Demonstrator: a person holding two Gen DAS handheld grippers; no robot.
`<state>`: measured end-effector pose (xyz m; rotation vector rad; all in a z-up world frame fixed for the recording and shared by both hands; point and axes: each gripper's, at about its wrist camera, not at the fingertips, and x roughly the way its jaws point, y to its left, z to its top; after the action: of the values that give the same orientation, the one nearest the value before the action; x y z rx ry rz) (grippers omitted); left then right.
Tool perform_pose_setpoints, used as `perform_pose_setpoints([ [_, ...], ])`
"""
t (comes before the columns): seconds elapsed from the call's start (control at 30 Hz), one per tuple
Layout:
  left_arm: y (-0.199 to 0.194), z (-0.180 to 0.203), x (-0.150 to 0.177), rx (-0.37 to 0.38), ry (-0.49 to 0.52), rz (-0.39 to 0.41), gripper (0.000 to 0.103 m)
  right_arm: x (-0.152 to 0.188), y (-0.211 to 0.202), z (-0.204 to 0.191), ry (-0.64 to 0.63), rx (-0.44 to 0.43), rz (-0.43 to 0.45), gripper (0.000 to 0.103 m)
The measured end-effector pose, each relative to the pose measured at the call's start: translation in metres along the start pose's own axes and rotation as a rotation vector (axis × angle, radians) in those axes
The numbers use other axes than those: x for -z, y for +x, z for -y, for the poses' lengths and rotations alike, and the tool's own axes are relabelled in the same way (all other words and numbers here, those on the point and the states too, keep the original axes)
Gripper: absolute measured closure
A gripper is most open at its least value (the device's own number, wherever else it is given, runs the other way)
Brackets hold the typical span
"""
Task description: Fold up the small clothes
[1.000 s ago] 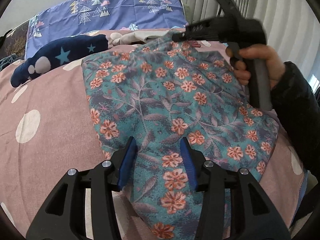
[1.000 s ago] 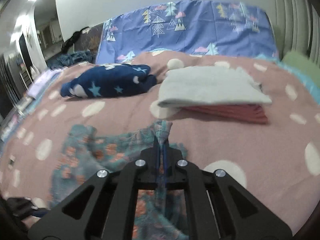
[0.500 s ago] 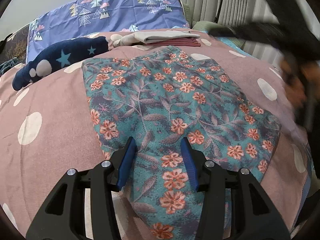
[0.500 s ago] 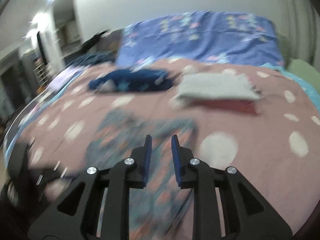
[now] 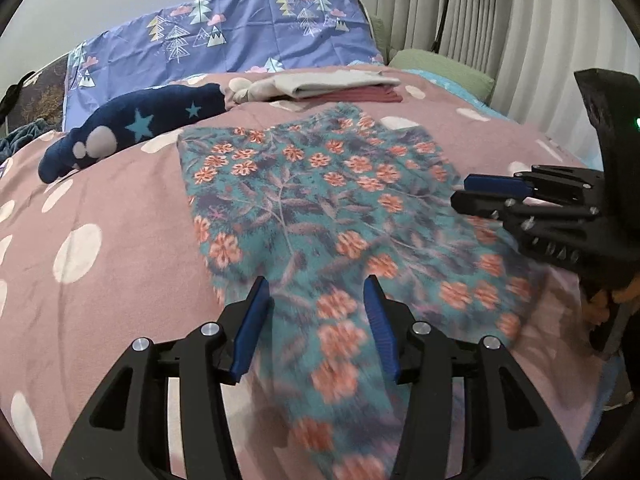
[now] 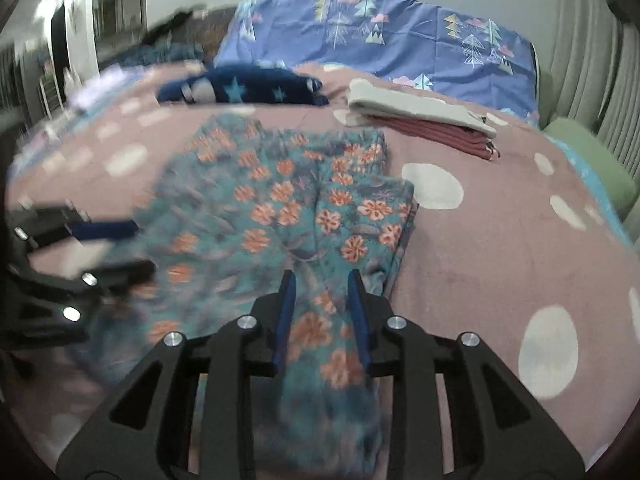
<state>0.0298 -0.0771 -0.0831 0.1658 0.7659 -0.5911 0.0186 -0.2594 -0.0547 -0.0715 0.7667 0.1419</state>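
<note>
A teal garment with orange flowers (image 5: 320,208) lies flat on the pink spotted bed cover (image 5: 100,240); it also shows in the right wrist view (image 6: 288,208), folded over on itself. My left gripper (image 5: 316,300) is open and empty just above the garment's near edge. My right gripper (image 6: 320,284) is open and empty over the garment's near right part. The right gripper also shows in the left wrist view (image 5: 476,192) at the garment's right edge. The left gripper shows blurred in the right wrist view (image 6: 120,248) at the garment's left side.
A navy star-patterned garment (image 5: 132,128) lies at the far left. A folded cream and dark red stack (image 5: 340,88) sits behind the teal garment. A blue tree-print pillow (image 5: 224,40) lines the head of the bed. Curtains (image 5: 480,20) hang at the right.
My right gripper has let go of the garment's far corner, opened, and swung back to the near right side. The garment's lifted fold now lies flat. My left gripper stayed open and shifted slightly.
</note>
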Motion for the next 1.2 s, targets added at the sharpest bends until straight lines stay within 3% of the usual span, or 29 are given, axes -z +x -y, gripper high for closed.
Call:
perform_pose_setpoints([
  [0.07, -0.011, 0.002, 0.007, 0.026, -0.007, 0.000, 0.051, 0.009, -0.007, 0.005, 0.018, -0.017, -0.010, 0.075],
  [0.23, -0.008, 0.000, 0.034, 0.009, 0.002, -0.072, 0.035, 0.040, 0.002, 0.018, 0.109, -0.040, -0.077, 0.073],
  [0.4, -0.009, -0.003, 0.033, 0.019, -0.022, -0.090, 0.035, 0.034, -0.003, 0.021, 0.140, -0.051, -0.089, 0.069],
  [0.5, -0.015, -0.012, 0.030, 0.061, -0.057, -0.083, 0.035, 0.026, -0.010, 0.033, 0.177, -0.107, -0.077, 0.050],
  [0.67, -0.013, -0.038, 0.009, 0.055, -0.155, -0.047, 0.035, 0.006, -0.009, 0.064, 0.281, -0.203, -0.070, 0.048],
  [0.8, 0.001, -0.053, -0.001, 0.090, -0.217, -0.059, 0.035, -0.004, 0.015, 0.072, 0.296, -0.225, -0.114, 0.048],
  [0.9, 0.021, -0.059, 0.000, 0.117, -0.276, -0.092, 0.035, -0.002, 0.030, 0.072, 0.327, -0.281, -0.141, 0.039],
  [1.2, 0.045, -0.071, -0.018, 0.186, -0.316, -0.074, 0.033, -0.009, 0.048, 0.077, 0.320, -0.360, -0.123, 0.034],
])
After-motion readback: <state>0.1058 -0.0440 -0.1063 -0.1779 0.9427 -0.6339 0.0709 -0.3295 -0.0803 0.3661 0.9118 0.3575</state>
